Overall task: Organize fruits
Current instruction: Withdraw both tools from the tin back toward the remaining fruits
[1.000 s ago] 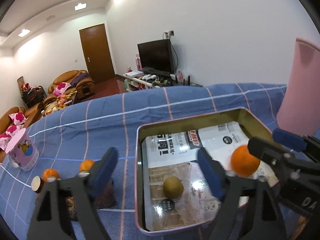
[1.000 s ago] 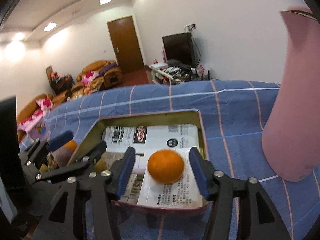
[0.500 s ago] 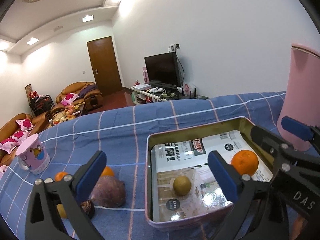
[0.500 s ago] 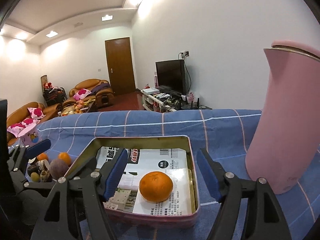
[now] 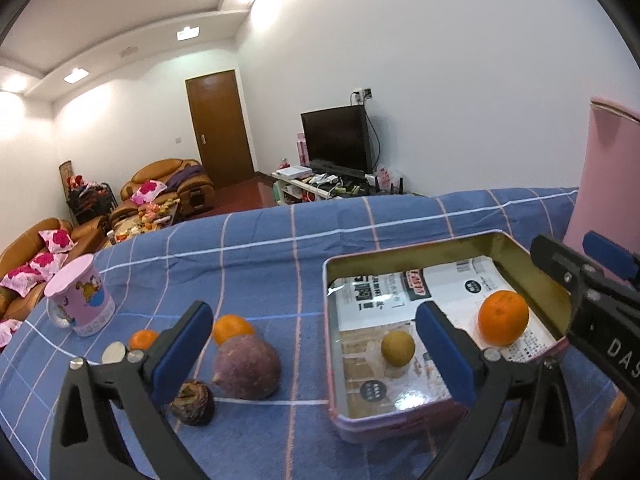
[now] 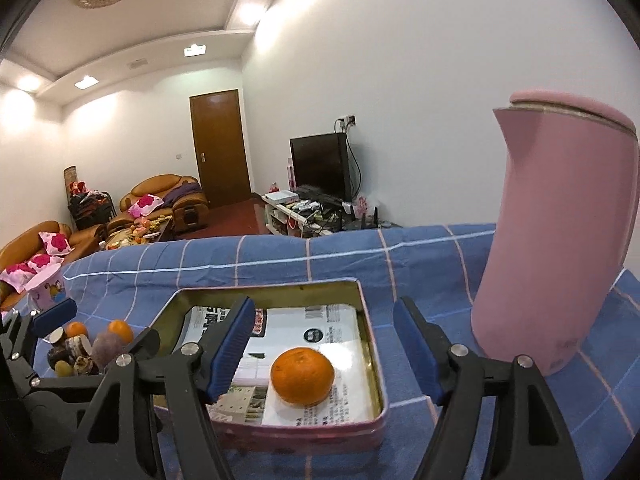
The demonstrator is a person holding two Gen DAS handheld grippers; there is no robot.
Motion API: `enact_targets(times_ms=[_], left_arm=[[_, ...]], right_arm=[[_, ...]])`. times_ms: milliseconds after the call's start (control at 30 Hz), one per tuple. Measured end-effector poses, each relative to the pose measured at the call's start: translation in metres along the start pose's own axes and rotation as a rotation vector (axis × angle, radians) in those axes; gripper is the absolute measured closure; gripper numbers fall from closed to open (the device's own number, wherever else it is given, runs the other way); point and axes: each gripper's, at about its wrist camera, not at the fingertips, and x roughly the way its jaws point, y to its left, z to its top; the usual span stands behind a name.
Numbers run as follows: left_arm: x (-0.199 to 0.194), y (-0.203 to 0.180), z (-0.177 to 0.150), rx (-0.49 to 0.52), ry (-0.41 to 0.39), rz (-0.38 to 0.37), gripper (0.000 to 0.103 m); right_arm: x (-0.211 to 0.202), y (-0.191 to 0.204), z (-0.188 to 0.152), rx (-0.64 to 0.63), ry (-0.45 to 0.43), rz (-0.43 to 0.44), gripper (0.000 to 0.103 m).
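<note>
Well, left wrist view: left gripper (image 5: 316,354) gaped wide, empty, purple fruit (image 5: 246,368) lying just ahead between its fingers (nearer this hand). Right wrist view: right gripper (image 6: 326,354) half-open, empty, orange (image 6: 302,376) ahead in the tin (image 6: 370,332).

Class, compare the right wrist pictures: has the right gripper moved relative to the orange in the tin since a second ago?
Yes. The right gripper has drawn back from the orange, which lay between its fingers and now sits beyond them in the tin.

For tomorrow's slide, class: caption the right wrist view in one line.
Open right gripper hovers before an orange resting in the tin, pink jug alongside.
</note>
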Motion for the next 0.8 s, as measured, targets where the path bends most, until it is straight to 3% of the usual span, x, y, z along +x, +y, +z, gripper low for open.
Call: enact_targets(times_ms=[233, 800], left_arm=[[-0.002, 0.016, -0.005, -0.025, 0.009, 0.005, 0.0], [-0.003, 0.076, -0.019, -0.062, 0.035, 0.063, 0.0]], right_arm=[[-0.002, 0.006, -0.007, 0.073, 0.032, 0.027, 0.03], [-0.009, 0.068, -0.019, 0.05, 0.057, 0.085, 0.03]])
